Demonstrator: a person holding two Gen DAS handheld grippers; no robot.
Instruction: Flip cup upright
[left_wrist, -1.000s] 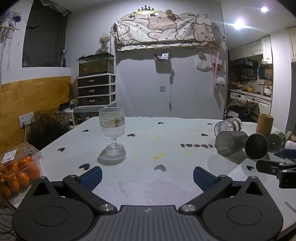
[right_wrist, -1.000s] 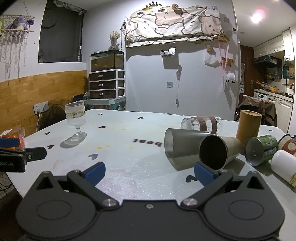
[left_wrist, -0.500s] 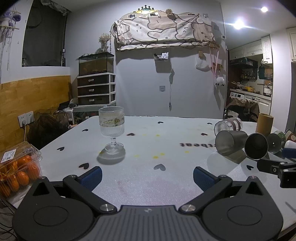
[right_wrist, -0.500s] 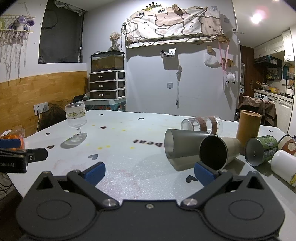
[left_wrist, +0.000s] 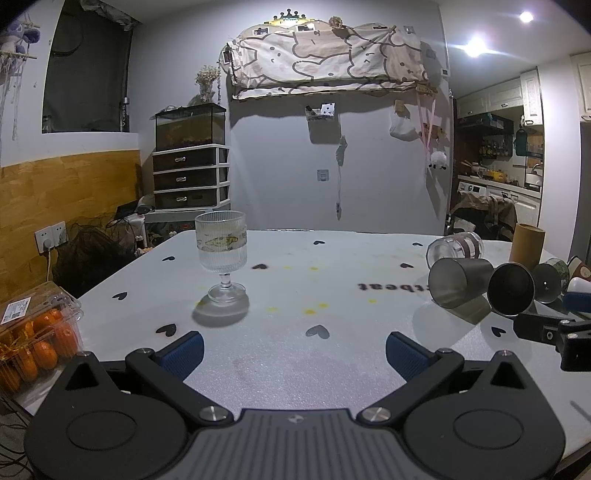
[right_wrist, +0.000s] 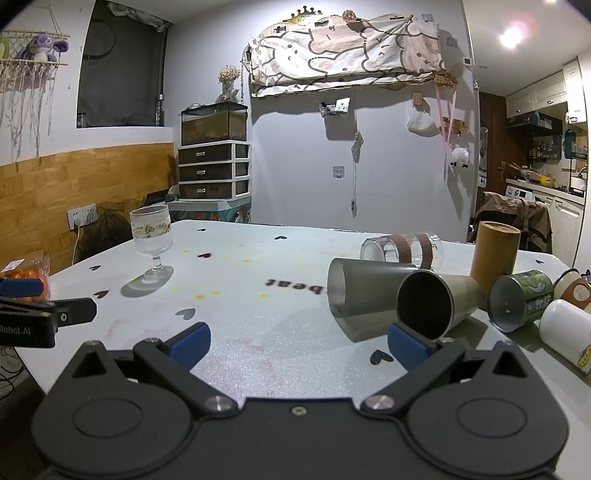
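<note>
Several cups lie on their sides at the table's right: a grey metal cup (right_wrist: 364, 291), a dark-mouthed beige cup (right_wrist: 432, 306), a clear glass with brown bands (right_wrist: 402, 251), a green can (right_wrist: 521, 299) and a white cup (right_wrist: 565, 332). The grey cup (left_wrist: 456, 282) and the dark cup (left_wrist: 511, 290) also show in the left wrist view. A ribbed stemmed glass (left_wrist: 221, 258) stands upright at the left. My left gripper (left_wrist: 294, 350) is open and empty above the near table. My right gripper (right_wrist: 297, 341) is open and empty, its right fingertip just before the beige cup.
A brown cylinder (right_wrist: 495, 254) stands upright behind the fallen cups. A plastic box of oranges (left_wrist: 33, 339) sits at the table's left edge. The white table (left_wrist: 295, 280) has heart stickers. Drawers with a fish tank stand beyond the far edge.
</note>
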